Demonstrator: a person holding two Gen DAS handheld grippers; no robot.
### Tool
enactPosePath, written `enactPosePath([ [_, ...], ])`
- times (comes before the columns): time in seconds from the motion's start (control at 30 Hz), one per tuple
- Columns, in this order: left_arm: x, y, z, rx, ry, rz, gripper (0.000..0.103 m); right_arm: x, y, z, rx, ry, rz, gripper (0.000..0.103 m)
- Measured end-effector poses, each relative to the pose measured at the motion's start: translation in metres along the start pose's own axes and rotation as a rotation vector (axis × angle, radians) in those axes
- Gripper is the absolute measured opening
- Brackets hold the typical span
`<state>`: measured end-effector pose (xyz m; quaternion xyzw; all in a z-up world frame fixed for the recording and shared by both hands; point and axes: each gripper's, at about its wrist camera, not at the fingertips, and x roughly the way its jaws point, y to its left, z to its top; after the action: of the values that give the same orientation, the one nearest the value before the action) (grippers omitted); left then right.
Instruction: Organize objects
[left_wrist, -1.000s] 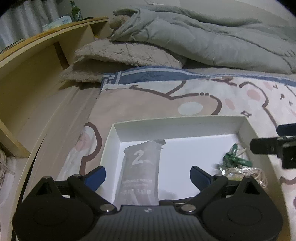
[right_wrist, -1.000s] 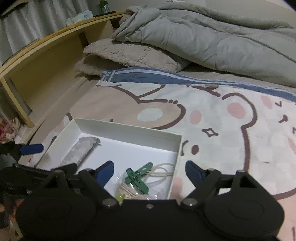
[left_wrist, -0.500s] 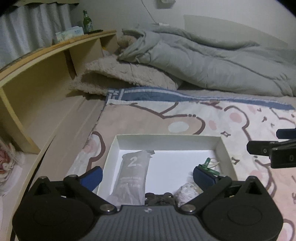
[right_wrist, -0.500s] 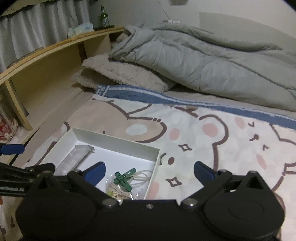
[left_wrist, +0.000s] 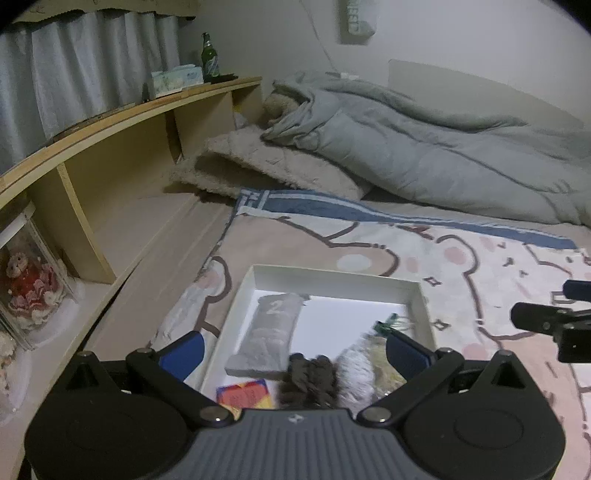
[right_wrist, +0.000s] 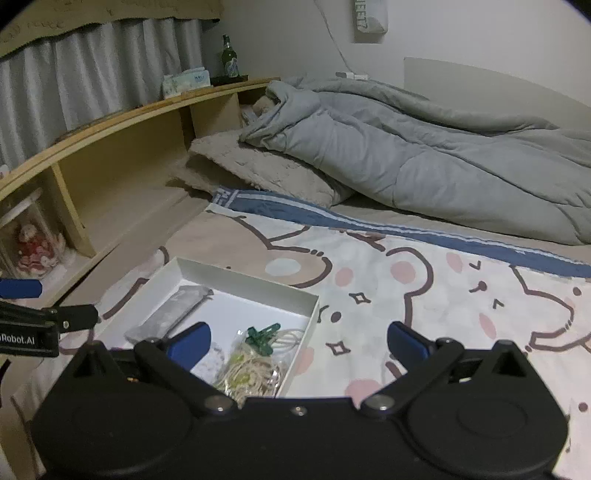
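Left tongs (left_wrist: 293, 341): spread wide, empty.
Right tongs (right_wrist: 297, 341): spread wide, empty.
White box (right_wrist: 243, 278): on bed; grey pouch (right_wrist: 173, 312) at 9 o'clock inside.

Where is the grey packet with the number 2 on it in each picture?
Left wrist view: the grey packet lies in the left part of the white box, low and middle in the picture, number at its far end.
Right wrist view: the grey packet lies along the box's left side, low left in the picture; its number cannot be read.
Shared landmark: the green clip in the same box.
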<state>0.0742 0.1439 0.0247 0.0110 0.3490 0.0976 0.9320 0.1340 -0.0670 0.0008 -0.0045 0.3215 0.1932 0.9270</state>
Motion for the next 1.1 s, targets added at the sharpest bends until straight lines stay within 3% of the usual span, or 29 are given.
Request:
enactPosePath([
  [0.5,-0.055,-0.021,-0.043,-0.005,-0.017,-0.038,0.103,-0.071,-0.002,-0.041,-0.044,0.000,-0.026,0.103],
  [1.1,-0.071,-0.020,-0.089,-0.018,0.025,-0.079,0.103,-0.100,-0.006,-0.085,-0.018,0.058,-0.010,0.103],
])
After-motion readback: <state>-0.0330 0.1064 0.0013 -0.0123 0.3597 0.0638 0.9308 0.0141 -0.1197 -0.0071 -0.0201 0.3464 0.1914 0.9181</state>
